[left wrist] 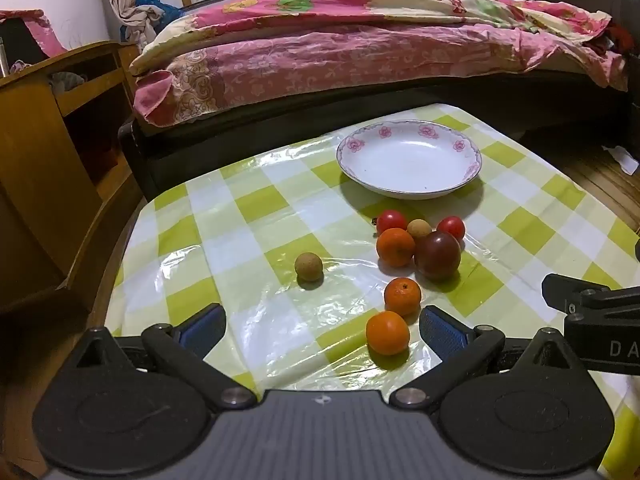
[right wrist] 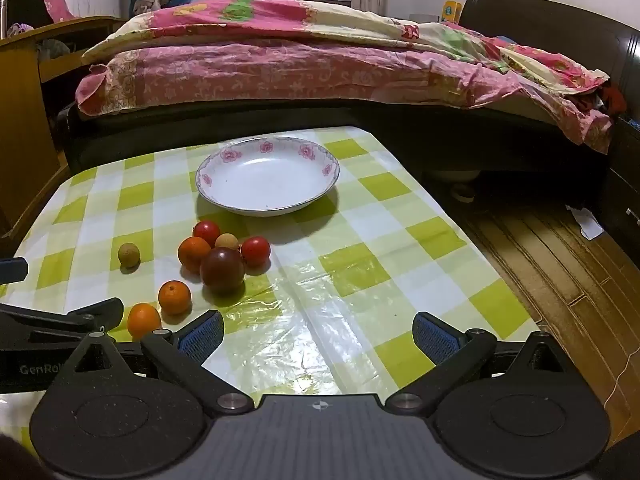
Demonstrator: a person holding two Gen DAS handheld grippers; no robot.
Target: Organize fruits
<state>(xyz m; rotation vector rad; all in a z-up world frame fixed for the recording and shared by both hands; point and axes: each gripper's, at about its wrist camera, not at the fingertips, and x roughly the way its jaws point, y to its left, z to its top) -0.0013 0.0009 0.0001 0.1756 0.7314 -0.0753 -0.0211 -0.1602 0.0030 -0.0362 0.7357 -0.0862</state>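
A white plate with pink flowers (left wrist: pixel 408 190) (right wrist: pixel 224 200) stands empty at the far side of the checked table. Before it lie several fruits: three oranges, the nearest (left wrist: pixel 387 333) (right wrist: pixel 144 320), two red tomatoes (left wrist: pixel 391 221) (right wrist: pixel 255 251), a dark plum (left wrist: pixel 437 255) (right wrist: pixel 222 269), and two tan longans, one apart at the left (left wrist: pixel 308 266) (right wrist: pixel 129 255). My left gripper (left wrist: pixel 322 330) is open and empty, the nearest orange just inside its right finger. My right gripper (right wrist: pixel 318 336) is open and empty, to the right of the fruits.
A bed with a pink quilt (left wrist: pixel 360 52) runs behind the table. A wooden desk (left wrist: pixel 48 128) stands at the left. Wooden floor (right wrist: pixel 560 264) lies past the table's right edge. The right gripper's body (left wrist: pixel 600 320) shows at the right of the left wrist view.
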